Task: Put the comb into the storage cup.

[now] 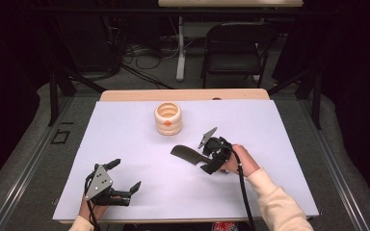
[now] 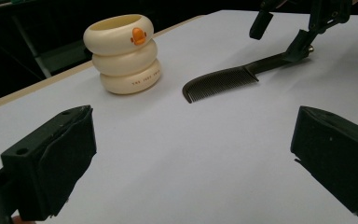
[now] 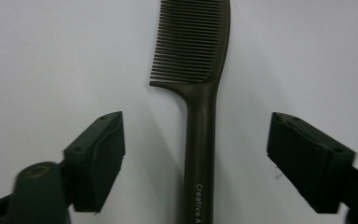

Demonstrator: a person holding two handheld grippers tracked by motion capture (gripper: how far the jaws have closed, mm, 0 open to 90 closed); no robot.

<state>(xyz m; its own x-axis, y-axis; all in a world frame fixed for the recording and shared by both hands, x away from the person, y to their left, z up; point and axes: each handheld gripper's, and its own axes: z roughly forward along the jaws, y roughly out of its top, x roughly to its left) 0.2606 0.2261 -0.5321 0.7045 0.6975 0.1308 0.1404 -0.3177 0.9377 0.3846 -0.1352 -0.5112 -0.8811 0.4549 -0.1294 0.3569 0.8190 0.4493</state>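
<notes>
A dark comb [image 1: 184,153] lies flat on the white table [image 1: 125,139], its handle pointing toward my right gripper [image 1: 204,158]. In the right gripper view the comb [image 3: 200,70] has its handle between the two jaws of the right gripper [image 3: 196,135], which stands open and clear of the handle on both sides. A cream ringed cup [image 1: 168,119] with an orange duck mark stands upright beyond the comb. My left gripper [image 1: 125,175] rests open near the front left, holding nothing. From the left gripper [image 2: 191,140] I see the cup [image 2: 123,53], the comb [image 2: 223,81] and the right gripper [image 2: 303,37].
The table's wooden back edge [image 1: 183,94] runs behind the cup. A black folding chair [image 1: 233,48] and cables on the floor lie beyond the table. Bare white surface spreads between the two grippers and around the cup.
</notes>
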